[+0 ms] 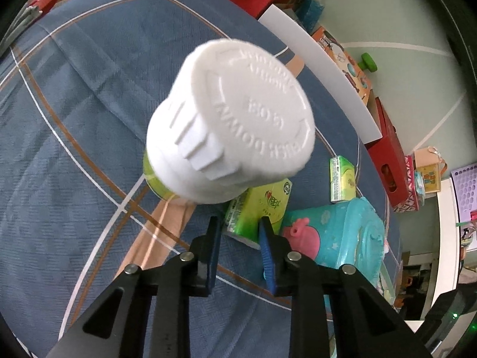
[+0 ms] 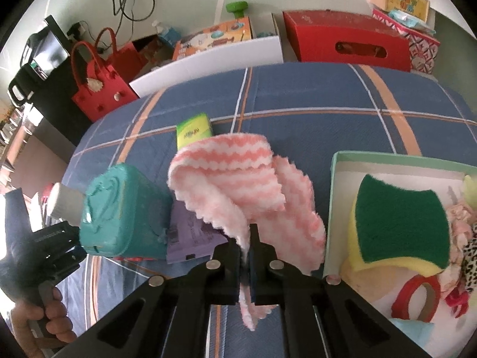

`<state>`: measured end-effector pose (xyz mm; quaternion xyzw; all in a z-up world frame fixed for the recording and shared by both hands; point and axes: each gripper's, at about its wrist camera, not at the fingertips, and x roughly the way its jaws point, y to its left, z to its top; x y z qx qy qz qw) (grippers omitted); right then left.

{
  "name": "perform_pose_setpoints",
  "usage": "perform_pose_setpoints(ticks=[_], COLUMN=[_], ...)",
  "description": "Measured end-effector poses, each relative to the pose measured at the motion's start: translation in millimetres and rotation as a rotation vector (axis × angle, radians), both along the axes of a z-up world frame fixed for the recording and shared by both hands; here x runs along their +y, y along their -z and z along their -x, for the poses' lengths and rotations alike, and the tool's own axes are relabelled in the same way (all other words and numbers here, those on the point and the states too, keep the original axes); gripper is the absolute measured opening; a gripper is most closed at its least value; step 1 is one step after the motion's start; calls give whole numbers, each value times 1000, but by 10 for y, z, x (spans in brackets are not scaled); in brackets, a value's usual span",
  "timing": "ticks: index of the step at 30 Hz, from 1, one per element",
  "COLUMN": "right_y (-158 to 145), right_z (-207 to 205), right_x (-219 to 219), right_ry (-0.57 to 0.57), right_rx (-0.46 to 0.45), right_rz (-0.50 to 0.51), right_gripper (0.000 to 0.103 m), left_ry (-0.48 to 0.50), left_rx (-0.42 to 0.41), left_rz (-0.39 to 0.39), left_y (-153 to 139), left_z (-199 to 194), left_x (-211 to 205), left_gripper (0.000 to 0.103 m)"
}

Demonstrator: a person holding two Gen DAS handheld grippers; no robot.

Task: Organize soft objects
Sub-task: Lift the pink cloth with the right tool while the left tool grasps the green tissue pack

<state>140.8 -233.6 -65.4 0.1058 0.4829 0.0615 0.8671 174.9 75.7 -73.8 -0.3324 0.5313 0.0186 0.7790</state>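
Pink-and-white striped fleecy cloth [image 2: 238, 179] pinched in closed jaws of right gripper [image 2: 246, 235], lifted above blue plaid bedspread [image 2: 313, 95], beside pale green open box [image 2: 335, 179] holding one green-and-yellow sponge [image 2: 399, 223]. Left gripper [image 1: 240, 223] angled downward, jaws clamped on white-capped plastic bottle [image 1: 232, 113]. Two green tissue packs [image 1: 262, 208] on bed. Red boxes along wall.
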Motion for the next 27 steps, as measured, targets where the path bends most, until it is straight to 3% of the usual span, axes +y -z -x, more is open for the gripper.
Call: perform_pose_setpoints(ticks=[6,27], right_y=[-189,-897], right_z=[97,505], right_x=[1,-233], right_ry=[2,62], right_rx=[-57,-310], right_rz=[2,-53], right_gripper=[4,4], left_ry=[2,36], left_rx=[-39,-299], left_rz=[-1,-74], left_y=[-145,-969], left_z=[7,290], left_x=[52,-43], left_gripper=[25,25])
